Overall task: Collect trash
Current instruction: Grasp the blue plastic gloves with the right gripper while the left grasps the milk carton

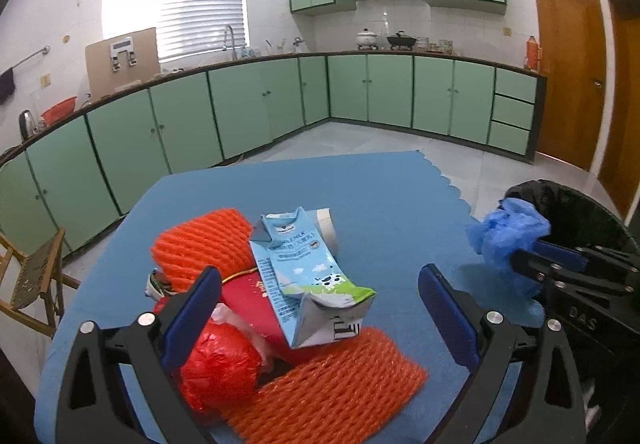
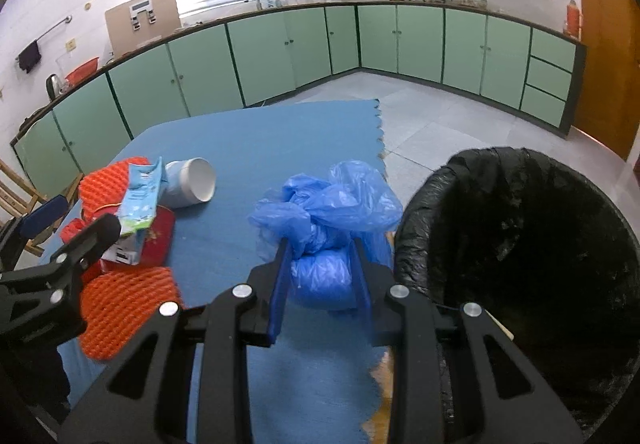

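My right gripper (image 2: pixel 320 256) is shut on a crumpled blue plastic bag (image 2: pixel 332 204), held over the blue mat's right edge beside a bin with a black liner (image 2: pixel 520 244). The bag (image 1: pixel 508 236) and bin (image 1: pixel 568 204) also show in the left wrist view. My left gripper (image 1: pixel 320 284) is open, its jaws wide on either side of a trash pile: a flattened milk carton (image 1: pixel 308 276), orange foam nets (image 1: pixel 332 396), a red foil wrapper (image 1: pixel 220 368) and a red packet (image 1: pixel 244 296). A white cup (image 2: pixel 192 184) lies on its side behind the carton.
The trash lies on a table covered by a blue foam mat (image 1: pixel 384 196). A wooden chair (image 1: pixel 36 276) stands at the table's left. Green kitchen cabinets (image 1: pixel 240 108) line the far walls, and a wooden door (image 1: pixel 568 72) is at the right.
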`<state>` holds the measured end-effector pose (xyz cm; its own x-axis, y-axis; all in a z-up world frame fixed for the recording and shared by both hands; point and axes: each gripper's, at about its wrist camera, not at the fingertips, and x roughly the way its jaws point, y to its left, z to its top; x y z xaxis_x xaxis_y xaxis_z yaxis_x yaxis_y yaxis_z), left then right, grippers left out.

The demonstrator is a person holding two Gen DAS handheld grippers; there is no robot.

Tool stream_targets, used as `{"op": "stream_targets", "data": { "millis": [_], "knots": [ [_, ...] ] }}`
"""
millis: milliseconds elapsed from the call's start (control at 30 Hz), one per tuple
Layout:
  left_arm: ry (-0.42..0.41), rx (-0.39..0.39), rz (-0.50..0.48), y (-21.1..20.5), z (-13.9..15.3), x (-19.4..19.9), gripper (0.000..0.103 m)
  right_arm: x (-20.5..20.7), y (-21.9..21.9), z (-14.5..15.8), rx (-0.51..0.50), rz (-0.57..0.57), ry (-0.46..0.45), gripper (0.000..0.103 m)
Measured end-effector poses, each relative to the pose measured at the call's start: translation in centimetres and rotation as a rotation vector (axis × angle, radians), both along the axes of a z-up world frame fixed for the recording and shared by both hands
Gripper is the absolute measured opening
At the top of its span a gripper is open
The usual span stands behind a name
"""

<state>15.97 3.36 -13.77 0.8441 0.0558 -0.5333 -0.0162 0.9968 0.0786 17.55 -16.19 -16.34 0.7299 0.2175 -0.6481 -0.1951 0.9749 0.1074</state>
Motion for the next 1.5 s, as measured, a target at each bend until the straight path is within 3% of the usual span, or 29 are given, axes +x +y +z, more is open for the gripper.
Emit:
{"op": "stream_targets", "data": {
  "millis": [167, 333, 433, 567, 933, 1233, 1300, 1500],
  "knots": [
    [0.001, 0.054, 0.035, -1.2, -1.0, 1.1, 0.096, 0.1, -0.3, -0.6, 0.017, -0.008, 0.011, 0.028],
    [0.027, 0.058, 0.062, -1.4, -1.9, 2.0, 0.09, 0.2, -0.3, -1.0, 0.028, -0.003, 0.017, 0.029],
    [0.037, 0.058, 0.073, -1.2, -2.2, 2.4, 0.081, 0.4, -0.5, -1.0, 0.03, -0.002, 0.019, 0.029],
    [0.078, 0.026, 0.058, -0.7, -2.6, 3.0, 0.056, 0.4, -0.5, -0.9, 0.034, -0.005, 0.02, 0.029],
    [0.054, 0.013, 0.063, 0.2, -1.9, 1.6, 0.049, -0.1, -0.5, -0.2, 0.031, -0.003, 0.003, 0.029],
    [0.086, 0.035, 0.063, 0.0, -2.9, 1.5, 0.057, -0.3, -0.6, 0.0, 0.039, -0.011, 0.003, 0.029],
    [0.09, 0.033, 0.061, 0.0, -2.9, 1.7, 0.05, -0.2, -0.7, -0.1, 0.041, -0.012, 0.007, 0.029],
    [0.074, -0.001, 0.06, 0.6, -2.4, 1.3, 0.048, -0.2, -0.6, 0.1, 0.046, -0.01, 0.005, 0.029]
  ]
}}
